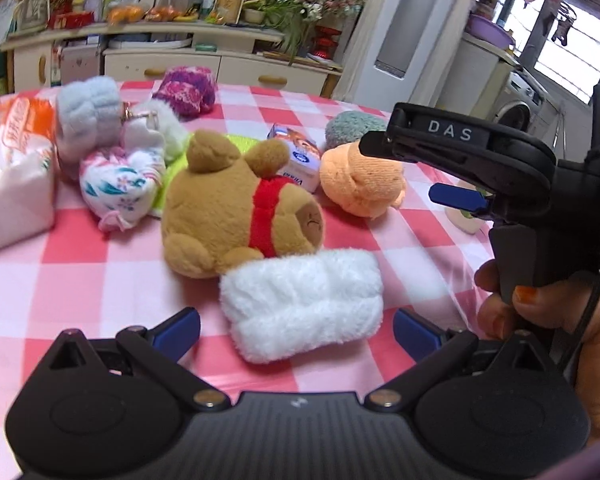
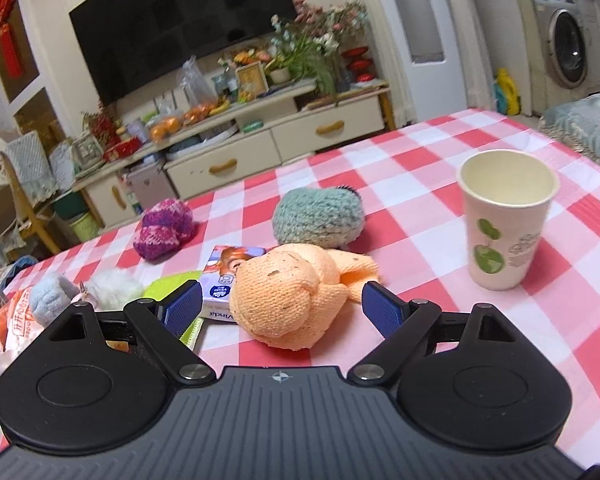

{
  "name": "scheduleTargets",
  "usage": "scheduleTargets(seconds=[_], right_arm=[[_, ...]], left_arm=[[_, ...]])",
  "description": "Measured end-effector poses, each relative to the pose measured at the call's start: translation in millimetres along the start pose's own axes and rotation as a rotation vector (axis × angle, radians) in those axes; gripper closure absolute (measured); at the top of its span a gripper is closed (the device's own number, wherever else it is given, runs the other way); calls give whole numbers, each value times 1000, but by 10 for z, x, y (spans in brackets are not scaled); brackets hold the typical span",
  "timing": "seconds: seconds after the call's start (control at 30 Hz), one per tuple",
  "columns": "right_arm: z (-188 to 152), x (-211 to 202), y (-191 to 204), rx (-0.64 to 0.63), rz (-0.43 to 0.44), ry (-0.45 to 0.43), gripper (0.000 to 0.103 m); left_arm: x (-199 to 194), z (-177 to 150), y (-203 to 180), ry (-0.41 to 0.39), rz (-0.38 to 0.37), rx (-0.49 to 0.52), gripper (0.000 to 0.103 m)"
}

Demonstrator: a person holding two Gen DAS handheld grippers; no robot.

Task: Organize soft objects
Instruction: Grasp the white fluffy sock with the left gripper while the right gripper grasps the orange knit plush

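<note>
My left gripper (image 1: 298,330) is open, and a white fluffy roll (image 1: 300,304) lies on the checked tablecloth between its blue fingers (image 1: 180,330), untouched. Just behind the roll lies a brown bear plush (image 1: 236,208) with a red scarf. My right gripper (image 2: 282,310) is open too, with an orange knotted cloth (image 2: 288,296) between and just ahead of its fingers, not pinched. In the left wrist view the right gripper (image 1: 412,172), held by a hand, hovers at the orange cloth (image 1: 360,180).
Also on the table are a grey-green fuzzy ball (image 2: 318,216), a purple knit ball (image 2: 164,232), a tissue pack (image 2: 224,280), a paper cup (image 2: 504,216), a floral sock roll (image 1: 116,188), a light blue fluffy roll (image 1: 86,106) and a snack bag (image 1: 12,168).
</note>
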State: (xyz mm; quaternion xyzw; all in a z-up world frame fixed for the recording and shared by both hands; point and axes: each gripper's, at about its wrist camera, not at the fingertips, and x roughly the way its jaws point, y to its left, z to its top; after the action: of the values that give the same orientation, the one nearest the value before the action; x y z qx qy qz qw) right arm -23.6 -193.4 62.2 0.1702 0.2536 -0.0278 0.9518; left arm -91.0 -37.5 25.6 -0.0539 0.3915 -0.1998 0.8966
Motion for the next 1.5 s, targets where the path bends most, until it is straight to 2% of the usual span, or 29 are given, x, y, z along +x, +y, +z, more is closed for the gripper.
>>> scheduleTargets(seconds=[0.17,0.3,0.5,0.6,0.73,0.87,1.0,1.17,1.5], right_arm=[[31,82,-20,-25,26,41,0],[22,161,-15,-54,12,71,0],[11,262,-47,-65,8,125,0],[38,285,-39,-78,-3,127,0],[51,356,-28,-94,-19,129,0],[65,405,7,-112,-33,117,0],[62,452,36,-150,-32,117,0],[62,458,78,-205,-42,104,8],[87,457,56,-206,-23,87,14]], left_arm=[[137,45,-30,7,4,-29,1],[234,88,-36,20,13,-31,1],[298,127,-48,25,37,16,3],[309,143,-48,27,43,33,8],[314,173,-32,28,48,56,24],[291,188,-8,33,35,70,33],[270,192,21,46,15,68,41],[223,207,86,58,-10,56,52],[64,239,218,59,-37,33,67]])
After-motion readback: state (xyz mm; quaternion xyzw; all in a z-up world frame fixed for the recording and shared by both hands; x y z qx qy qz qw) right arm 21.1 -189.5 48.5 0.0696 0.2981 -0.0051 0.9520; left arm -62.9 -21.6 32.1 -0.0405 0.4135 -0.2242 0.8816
